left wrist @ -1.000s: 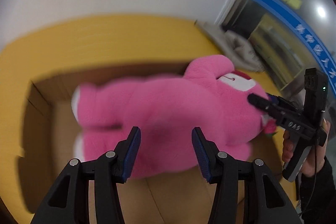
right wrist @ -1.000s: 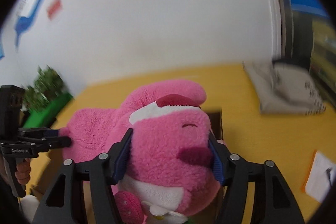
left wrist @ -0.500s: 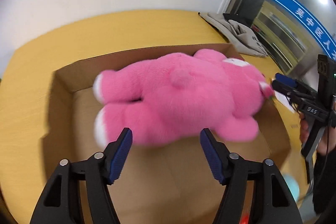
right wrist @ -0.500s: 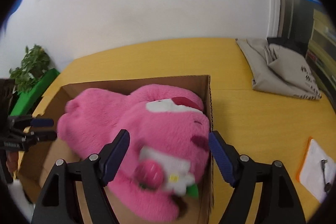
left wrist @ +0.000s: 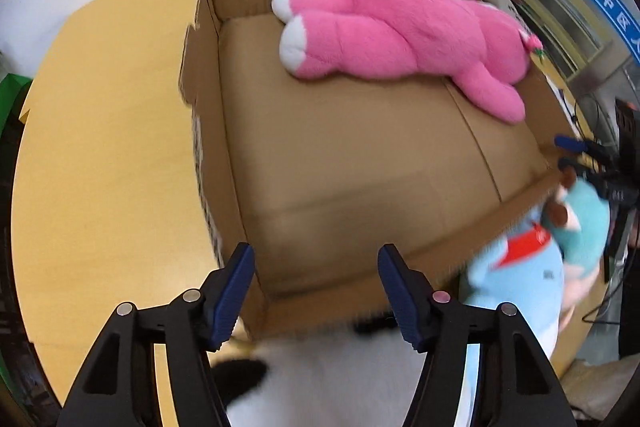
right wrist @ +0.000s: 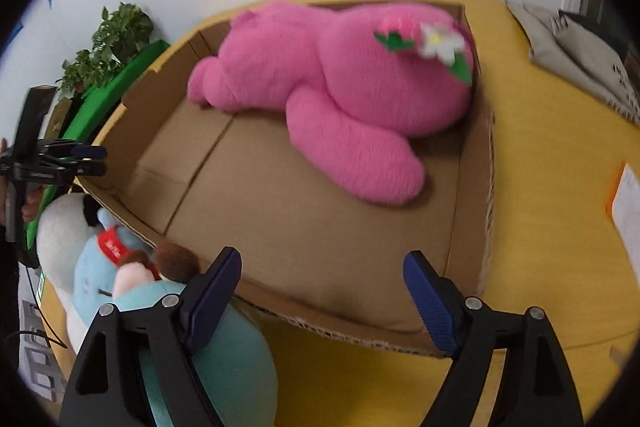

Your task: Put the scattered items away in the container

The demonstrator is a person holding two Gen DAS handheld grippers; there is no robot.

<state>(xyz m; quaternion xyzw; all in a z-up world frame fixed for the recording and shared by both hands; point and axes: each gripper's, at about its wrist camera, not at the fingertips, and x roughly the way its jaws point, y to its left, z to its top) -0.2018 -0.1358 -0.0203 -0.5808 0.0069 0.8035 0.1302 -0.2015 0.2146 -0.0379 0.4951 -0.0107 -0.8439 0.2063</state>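
A big pink plush bear (left wrist: 400, 39) lies face down along the far side of an open cardboard box (left wrist: 208, 75) on a yellow table; it also shows in the right wrist view (right wrist: 340, 83), inside the box (right wrist: 476, 187). My left gripper (left wrist: 316, 295) is open and empty over the box's near corner. My right gripper (right wrist: 324, 299) is open and empty over the box's near edge. Outside the box lie a light blue plush (left wrist: 520, 291), a teal plush (left wrist: 584, 227) and a white plush (left wrist: 340, 379). They also show in the right wrist view: blue (right wrist: 96, 267), teal (right wrist: 224, 367), white (right wrist: 60, 227).
A grey folded cloth (right wrist: 580, 63) lies on the yellow table (left wrist: 100, 147) at the far right. A paper with an orange edge (right wrist: 624, 203) lies right of the box. A green plant (right wrist: 108, 43) stands beyond the table's left end.
Both grippers let go of the pink bear and drew back toward the box's near side. The bear now lies in the box. The other plush toys came into view.
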